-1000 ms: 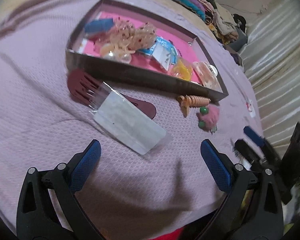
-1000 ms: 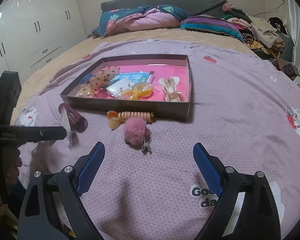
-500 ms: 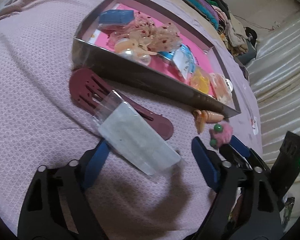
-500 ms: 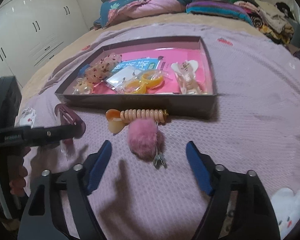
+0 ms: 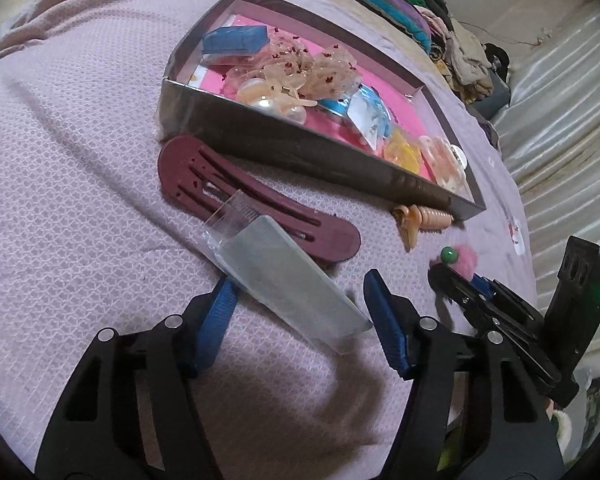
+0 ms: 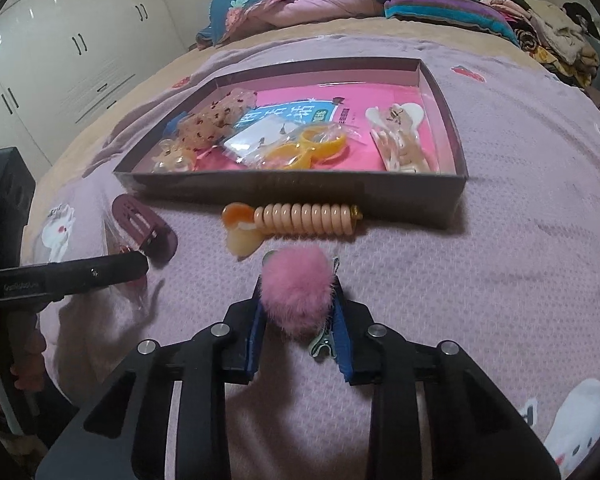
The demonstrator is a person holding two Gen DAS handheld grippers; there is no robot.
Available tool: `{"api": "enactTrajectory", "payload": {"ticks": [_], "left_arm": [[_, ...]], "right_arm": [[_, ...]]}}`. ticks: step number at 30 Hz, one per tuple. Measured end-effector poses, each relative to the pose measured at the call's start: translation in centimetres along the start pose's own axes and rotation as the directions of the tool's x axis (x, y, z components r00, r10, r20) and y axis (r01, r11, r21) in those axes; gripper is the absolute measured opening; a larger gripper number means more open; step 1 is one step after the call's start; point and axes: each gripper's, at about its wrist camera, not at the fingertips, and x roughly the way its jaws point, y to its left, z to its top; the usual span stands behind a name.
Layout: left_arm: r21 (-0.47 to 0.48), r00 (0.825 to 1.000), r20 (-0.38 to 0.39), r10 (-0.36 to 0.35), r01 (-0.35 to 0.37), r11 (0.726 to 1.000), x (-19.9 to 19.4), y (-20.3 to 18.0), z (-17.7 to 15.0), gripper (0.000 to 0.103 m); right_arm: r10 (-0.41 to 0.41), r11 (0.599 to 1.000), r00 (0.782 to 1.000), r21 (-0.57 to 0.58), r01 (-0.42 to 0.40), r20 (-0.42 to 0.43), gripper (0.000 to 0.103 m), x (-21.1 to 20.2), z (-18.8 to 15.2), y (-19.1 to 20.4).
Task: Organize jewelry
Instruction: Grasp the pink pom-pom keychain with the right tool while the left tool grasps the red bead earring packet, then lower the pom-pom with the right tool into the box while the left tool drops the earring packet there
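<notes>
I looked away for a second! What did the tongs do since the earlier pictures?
The right tongs came down and are closing on the pink pompom clip, squeezing its fluff. The left tongs moved up to the clear packet and are closing around it; the right pad isn't touching yet. The box, coil hair tie and maroon clip stayed put.

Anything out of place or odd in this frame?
Nothing damaged or spilled. Three pieces lie outside the box on the bedspread: maroon clip, peach coil tie, pink pom-pom clip. The clear packet rests askew across the maroon clip.
</notes>
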Motion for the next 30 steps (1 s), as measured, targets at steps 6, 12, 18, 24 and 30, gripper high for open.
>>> {"api": "enactTrajectory", "payload": {"ticks": [6, 12, 18, 24, 30], "left_arm": [[0.001, 1.0, -0.009, -0.012, 0.012, 1.0, -0.8, 0.8, -0.9, 0.036], [-0.052, 0.999, -0.017, -0.039, 0.038, 0.998, -1.4, 2.7, -1.3, 0.019], [-0.009, 1.0, -0.002, -0.009, 0.009, 1.0, -2.6, 2.1, -1.9, 0.018], [0.041, 0.999, 0.036, 0.031, -0.032, 0.999, -4.3, 1.2, -2.0, 0.018], [0.085, 0.995, 0.084, 0.062, -0.069, 0.994, -5.8, 0.2, -1.3, 0.018]], "right_arm": [[0.012, 1.0, 1.0, 0.001, -0.012, 0.011, 0.028, -1.3, -0.8, 0.4], [0.018, 1.0, 1.0, -0.011, -0.018, 0.013, 0.028, -2.1, -1.4, 1.2], [0.033, 0.999, 0.999, -0.03, -0.032, 0.031, 0.028, -3.3, -1.4, 2.2], [0.061, 0.997, 0.997, -0.056, -0.057, 0.056, 0.028, -4.8, -1.3, 3.4], [0.082, 0.994, 0.994, -0.083, -0.075, 0.079, 0.028, -6.0, -1.0, 4.7]]}}
